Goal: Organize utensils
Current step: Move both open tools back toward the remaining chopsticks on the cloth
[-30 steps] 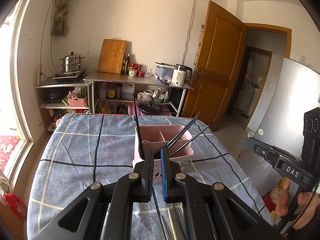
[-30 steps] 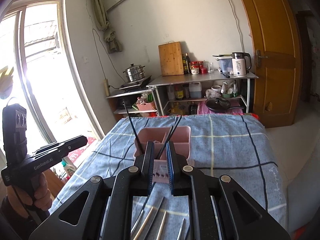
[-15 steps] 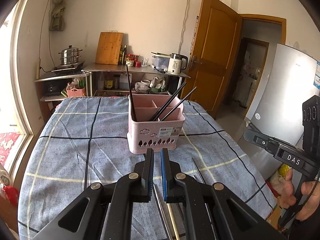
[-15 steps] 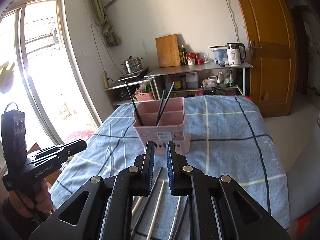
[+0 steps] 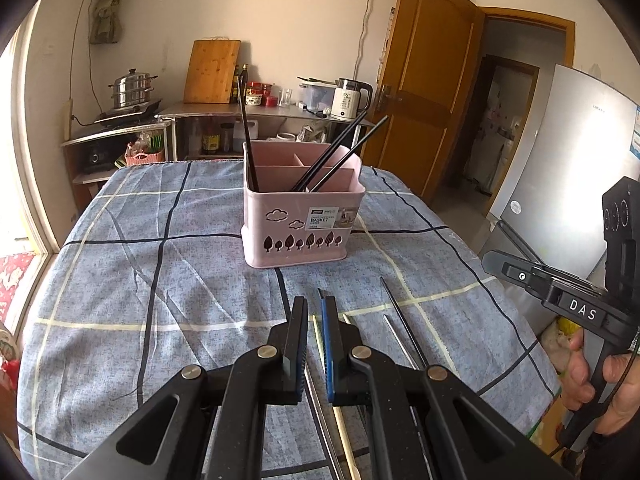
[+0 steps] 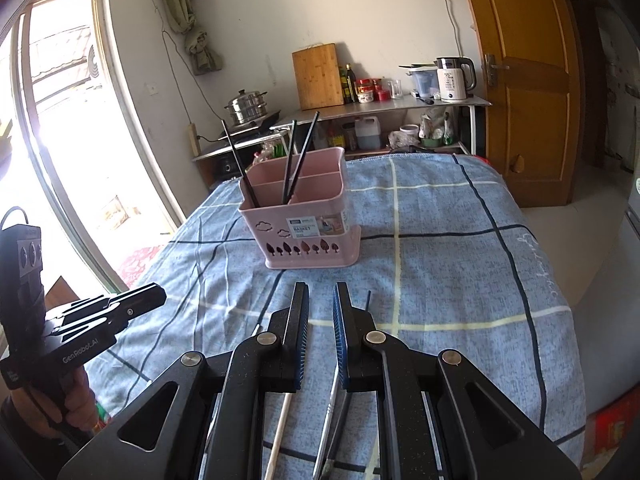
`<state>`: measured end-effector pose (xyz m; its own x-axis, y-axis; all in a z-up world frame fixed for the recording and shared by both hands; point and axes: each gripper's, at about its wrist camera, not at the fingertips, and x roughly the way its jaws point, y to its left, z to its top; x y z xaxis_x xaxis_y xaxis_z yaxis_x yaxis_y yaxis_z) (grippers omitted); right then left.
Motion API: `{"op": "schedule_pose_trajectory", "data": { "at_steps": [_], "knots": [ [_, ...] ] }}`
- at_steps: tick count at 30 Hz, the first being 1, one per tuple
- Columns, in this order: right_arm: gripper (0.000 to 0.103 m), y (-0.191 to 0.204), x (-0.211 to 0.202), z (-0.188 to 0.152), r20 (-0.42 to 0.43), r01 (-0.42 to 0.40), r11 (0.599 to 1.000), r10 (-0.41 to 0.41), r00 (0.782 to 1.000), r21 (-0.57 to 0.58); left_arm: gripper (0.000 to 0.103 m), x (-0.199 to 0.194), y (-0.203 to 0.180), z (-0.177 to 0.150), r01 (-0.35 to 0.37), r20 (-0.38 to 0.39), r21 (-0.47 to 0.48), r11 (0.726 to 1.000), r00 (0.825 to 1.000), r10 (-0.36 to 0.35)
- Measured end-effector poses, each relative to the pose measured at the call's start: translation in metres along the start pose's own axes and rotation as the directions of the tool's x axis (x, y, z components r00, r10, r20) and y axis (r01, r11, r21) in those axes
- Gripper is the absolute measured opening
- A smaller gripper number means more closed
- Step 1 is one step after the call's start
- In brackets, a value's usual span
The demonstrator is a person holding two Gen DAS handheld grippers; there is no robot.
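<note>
Your pink utensil basket (image 5: 301, 216) stands mid-table on the blue checked tablecloth (image 5: 120, 280), three black chopsticks (image 5: 338, 152) leaning in its compartments; your left gripper (image 5: 316, 320) and right gripper (image 6: 321, 312) hover low before it, jaws slightly parted, grasping nothing; loose chopsticks (image 5: 400, 336) lie on the cloth beneath your fingers; a kitchen shelf (image 5: 256, 114) stands behind.

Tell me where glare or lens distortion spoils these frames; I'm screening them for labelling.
Right wrist view: the window is blown out white and its frame bows; pink basket stays sharp. Left wrist view: even light, only a bright strip at the left edge; door curves, black corners vignette, and the left gripper is sharp.
</note>
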<state>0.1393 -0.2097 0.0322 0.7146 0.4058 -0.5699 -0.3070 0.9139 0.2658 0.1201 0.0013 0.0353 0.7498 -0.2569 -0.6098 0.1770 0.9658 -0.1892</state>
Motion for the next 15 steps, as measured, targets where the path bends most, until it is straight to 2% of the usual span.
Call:
{"op": "schedule_pose_trajectory", "data": {
  "at_steps": [5, 9, 15],
  "knots": [
    [0.012, -0.007, 0.015, -0.006, -0.037, 0.012, 1.000, -0.012, 0.999, 0.007, 0.006, 0.021, -0.001, -0.004, 0.004, -0.044, 0.001, 1.000, 0.999, -0.003],
    [0.014, -0.012, 0.031, -0.012, -0.078, 0.027, 1.000, -0.026, 0.997, 0.009, 0.018, 0.045, -0.002, -0.007, 0.012, -0.089, -0.004, 1.000, 0.996, -0.013],
    [0.015, -0.021, 0.063, -0.019, -0.149, 0.042, 0.999, -0.041, 0.988, 0.005, 0.018, 0.086, 0.000, -0.004, 0.022, -0.157, -0.015, 1.000, 0.987, -0.025]
  ]
}}
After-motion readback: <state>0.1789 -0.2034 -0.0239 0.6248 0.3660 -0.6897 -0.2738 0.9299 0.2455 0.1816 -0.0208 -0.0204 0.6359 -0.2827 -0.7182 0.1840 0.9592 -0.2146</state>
